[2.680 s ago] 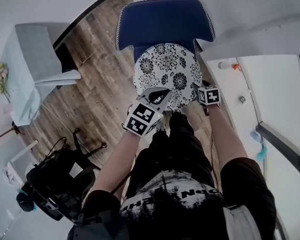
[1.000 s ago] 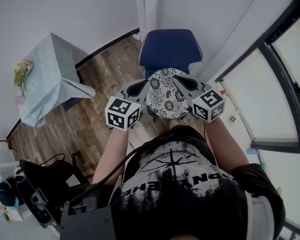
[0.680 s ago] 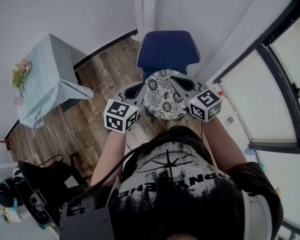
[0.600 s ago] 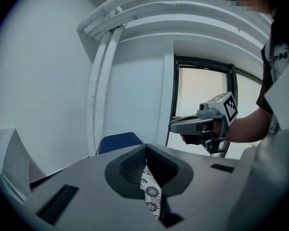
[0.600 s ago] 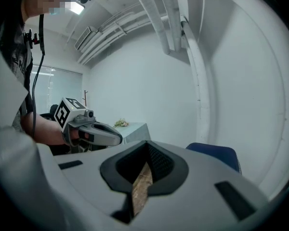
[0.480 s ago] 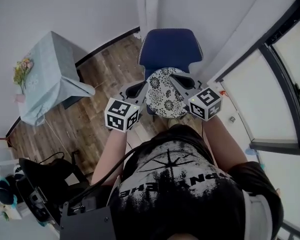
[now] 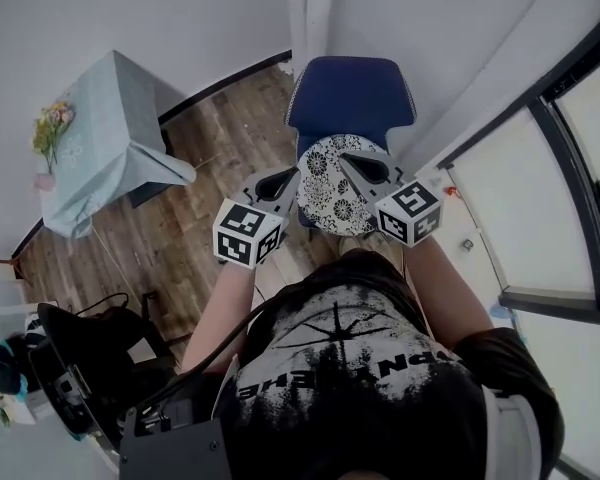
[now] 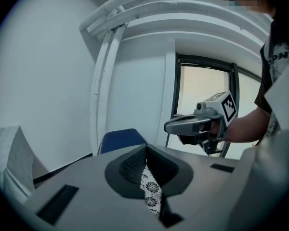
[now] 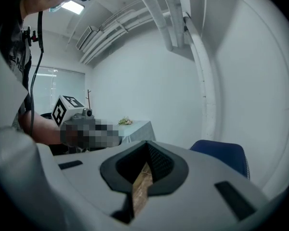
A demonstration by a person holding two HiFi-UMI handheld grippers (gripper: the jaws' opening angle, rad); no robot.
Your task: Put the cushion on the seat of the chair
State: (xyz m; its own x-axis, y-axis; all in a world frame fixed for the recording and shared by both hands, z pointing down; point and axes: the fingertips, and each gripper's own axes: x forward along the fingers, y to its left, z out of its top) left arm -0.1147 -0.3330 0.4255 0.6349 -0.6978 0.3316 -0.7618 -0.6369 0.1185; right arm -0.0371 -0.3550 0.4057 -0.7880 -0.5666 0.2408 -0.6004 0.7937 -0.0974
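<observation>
While aloft, cushion [image 7: 332,193] in left gripper [image 7: 294,174]

Behind the blue padded chair [image 7: 350,96] passage is closed by the white wall [image 7: 180,18]. To its left, open wood-plank floor [image 7: 220,148] is left as far as the table draped in pale blue cloth [image 7: 105,138]. To its right, the dark-framed window wall [image 7: 540,198] stands near, and only a narrow strip is left. The space just before the chair is taken up by the round black-and-white floral cushion [image 7: 332,183].
</observation>
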